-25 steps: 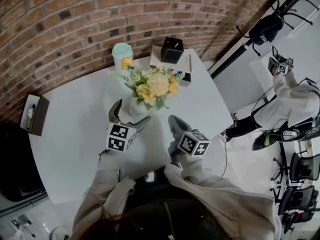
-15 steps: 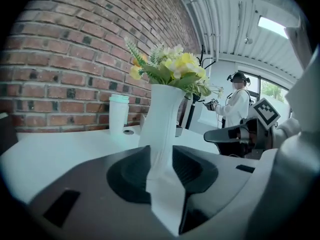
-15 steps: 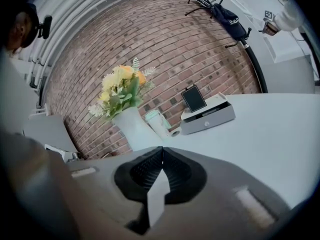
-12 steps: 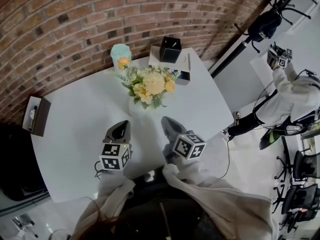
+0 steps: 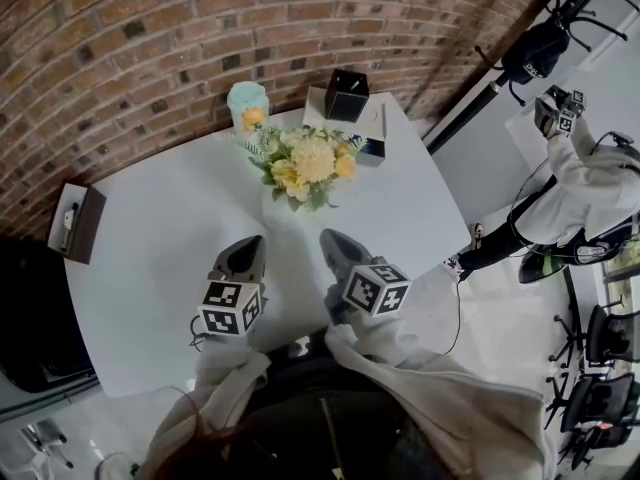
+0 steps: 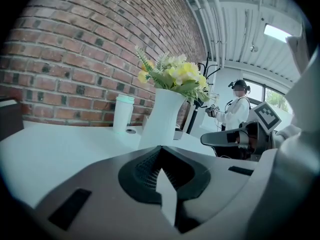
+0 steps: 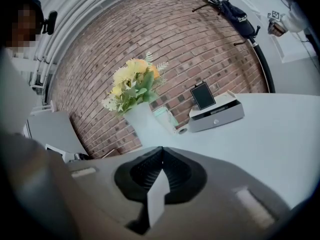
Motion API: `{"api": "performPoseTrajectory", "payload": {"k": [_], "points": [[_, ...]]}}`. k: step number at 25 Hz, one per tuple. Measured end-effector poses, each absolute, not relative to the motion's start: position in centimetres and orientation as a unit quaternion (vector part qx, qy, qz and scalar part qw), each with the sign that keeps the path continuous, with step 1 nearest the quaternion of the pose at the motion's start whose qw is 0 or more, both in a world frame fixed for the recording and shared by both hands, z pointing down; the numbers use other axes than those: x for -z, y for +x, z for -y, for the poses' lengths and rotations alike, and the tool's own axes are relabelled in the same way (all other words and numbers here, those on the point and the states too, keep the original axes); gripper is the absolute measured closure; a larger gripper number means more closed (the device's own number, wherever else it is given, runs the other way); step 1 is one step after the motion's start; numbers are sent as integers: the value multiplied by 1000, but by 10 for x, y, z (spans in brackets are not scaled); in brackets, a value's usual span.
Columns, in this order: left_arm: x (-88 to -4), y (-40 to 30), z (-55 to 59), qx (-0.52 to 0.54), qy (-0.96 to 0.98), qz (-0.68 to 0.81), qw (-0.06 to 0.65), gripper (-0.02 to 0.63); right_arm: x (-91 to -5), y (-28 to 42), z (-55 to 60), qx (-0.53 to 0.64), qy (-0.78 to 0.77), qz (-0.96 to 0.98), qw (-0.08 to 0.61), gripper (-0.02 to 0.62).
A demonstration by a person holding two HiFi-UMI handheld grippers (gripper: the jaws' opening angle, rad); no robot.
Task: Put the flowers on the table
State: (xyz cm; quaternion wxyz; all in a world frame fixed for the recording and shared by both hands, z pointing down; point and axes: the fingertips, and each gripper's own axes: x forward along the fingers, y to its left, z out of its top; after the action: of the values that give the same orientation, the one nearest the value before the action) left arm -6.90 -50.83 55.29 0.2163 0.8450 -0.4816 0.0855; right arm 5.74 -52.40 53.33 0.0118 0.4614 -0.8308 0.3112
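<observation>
1. Your left gripper [image 5: 246, 252] has pulled back from the flowers [image 5: 310, 163]. Its fingers, spread a second ago, are now closed on nothing.
2. Your right gripper [image 5: 331, 240] also has closed, empty fingers.
3. The flowers stand upright in their white vase on the surface [image 5: 150, 258], at 12 o'clock and clear of both grippers.
4. Behind them are a mint cup [image 5: 246, 98] at 11 o'clock and a black box [image 5: 346, 95] at 1 o'clock.
5. There is open surface at 9 o'clock, and the edge is close at 3 o'clock.

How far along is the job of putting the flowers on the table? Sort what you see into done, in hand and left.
Done: the tall white vase of yellow flowers stands upright on the white table, clear of both grippers. In hand: nothing; the left gripper and right gripper are shut and empty, near the table's front edge. Left: apparently nothing.
</observation>
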Motion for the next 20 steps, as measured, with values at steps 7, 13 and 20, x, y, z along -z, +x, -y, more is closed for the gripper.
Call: {"api": "performPoseTrajectory", "payload": {"k": [7,13,20], "points": [[-552,-62,505,-86,852,470,213,603,-529,54,523,-307,460,833,16,595],[-552,-57,501,-90,857,464,204,603,-526,53,522,-304,456,836,17,595],[-554,-54,500,-94,859,460,203,603,-533,54,521,-316,457,831,20,595]]}}
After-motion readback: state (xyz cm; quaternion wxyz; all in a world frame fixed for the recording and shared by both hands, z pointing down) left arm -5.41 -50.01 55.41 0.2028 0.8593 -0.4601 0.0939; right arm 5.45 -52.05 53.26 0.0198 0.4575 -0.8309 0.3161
